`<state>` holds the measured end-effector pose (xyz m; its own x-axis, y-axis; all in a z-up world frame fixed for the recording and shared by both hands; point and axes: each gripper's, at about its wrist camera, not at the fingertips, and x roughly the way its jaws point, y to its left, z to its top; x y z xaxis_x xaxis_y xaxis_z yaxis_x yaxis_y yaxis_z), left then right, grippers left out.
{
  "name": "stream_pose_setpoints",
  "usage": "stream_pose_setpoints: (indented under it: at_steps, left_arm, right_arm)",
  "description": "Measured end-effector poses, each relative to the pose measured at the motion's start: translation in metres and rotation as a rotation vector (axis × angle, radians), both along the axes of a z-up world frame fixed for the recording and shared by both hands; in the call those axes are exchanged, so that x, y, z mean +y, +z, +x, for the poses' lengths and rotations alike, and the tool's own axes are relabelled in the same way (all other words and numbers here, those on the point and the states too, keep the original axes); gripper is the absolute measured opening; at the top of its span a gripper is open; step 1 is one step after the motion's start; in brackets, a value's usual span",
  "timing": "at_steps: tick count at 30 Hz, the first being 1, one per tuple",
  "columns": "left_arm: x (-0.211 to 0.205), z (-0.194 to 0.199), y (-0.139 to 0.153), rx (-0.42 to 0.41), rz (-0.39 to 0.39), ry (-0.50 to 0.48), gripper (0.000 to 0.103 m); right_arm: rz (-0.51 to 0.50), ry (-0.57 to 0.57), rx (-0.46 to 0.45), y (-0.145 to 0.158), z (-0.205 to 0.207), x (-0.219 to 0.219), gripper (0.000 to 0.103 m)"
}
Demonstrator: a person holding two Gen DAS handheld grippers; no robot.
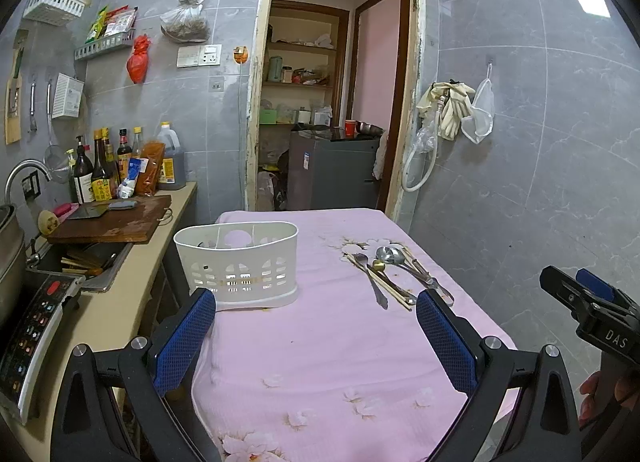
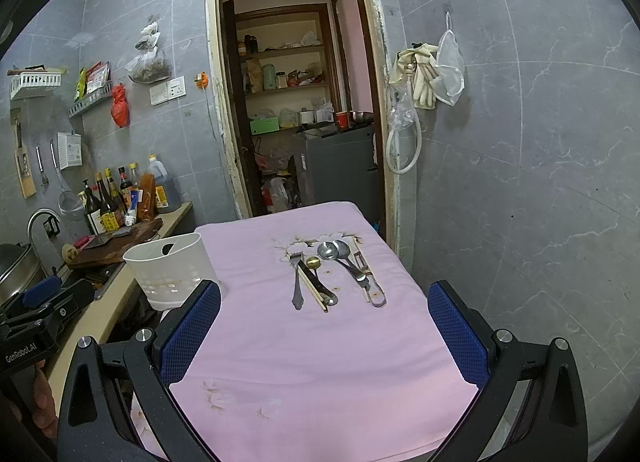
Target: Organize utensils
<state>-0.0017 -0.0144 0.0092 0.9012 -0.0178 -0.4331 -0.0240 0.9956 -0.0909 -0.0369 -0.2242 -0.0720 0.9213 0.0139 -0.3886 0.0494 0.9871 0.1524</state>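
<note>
From the left wrist view, the left tool [image 1: 316,326] hangs over the near half of the bench [image 1: 328,358], which is draped in a pink flowered cloth; its two blue-padded fingers [image 1: 184,338] stand wide apart with nothing between them. One white utensil caddy [image 1: 237,262] stands upright on the bench's left side, just beyond the left finger, with dividers splitting its inside into compartments; what lies inside is too dark to tell. To the right of the caddy, well apart from it, the utensils [image 1: 394,274] lie in one loose cluster on the cloth. There I count one fork [image 1: 370,276], two large steel spoons [image 1: 390,255] with bowls side by side, one small gold-bowled spoon [image 1: 379,265] and a pair of pale chopsticks [image 1: 384,284]; further handles overlap at the right of the heap and cannot be counted here. The right tool [image 1: 576,294] shows at the right edge, off the bench side; from here its fingers seem to sit close, though I cannot tell for sure.

From the right wrist view, the right tool [image 2: 324,326] hovers over the bench [image 2: 320,374], fingers [image 2: 460,334] spread wide and empty. The utensils [image 2: 336,274] lie straight ahead: one fork [image 2: 297,278], two large spoons [image 2: 334,252], one gold spoon [image 2: 313,262], chopsticks [image 2: 316,292], plus a clear-handled piece [image 2: 376,290] at the right. The single caddy [image 2: 170,266] stands at the bench's left edge. The left tool [image 2: 48,310] appears at far left.
</note>
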Motion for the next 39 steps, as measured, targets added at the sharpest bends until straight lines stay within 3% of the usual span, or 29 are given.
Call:
stream_pose_setpoints:
  at_steps: [39]
  left_arm:
    - [-0.0048, 0.0005, -0.0007, 0.001, 0.002, 0.001, 0.101]
  right_arm:
    - [0.003, 0.001, 0.002, -0.0008, 0.0009, -0.0018, 0.102]
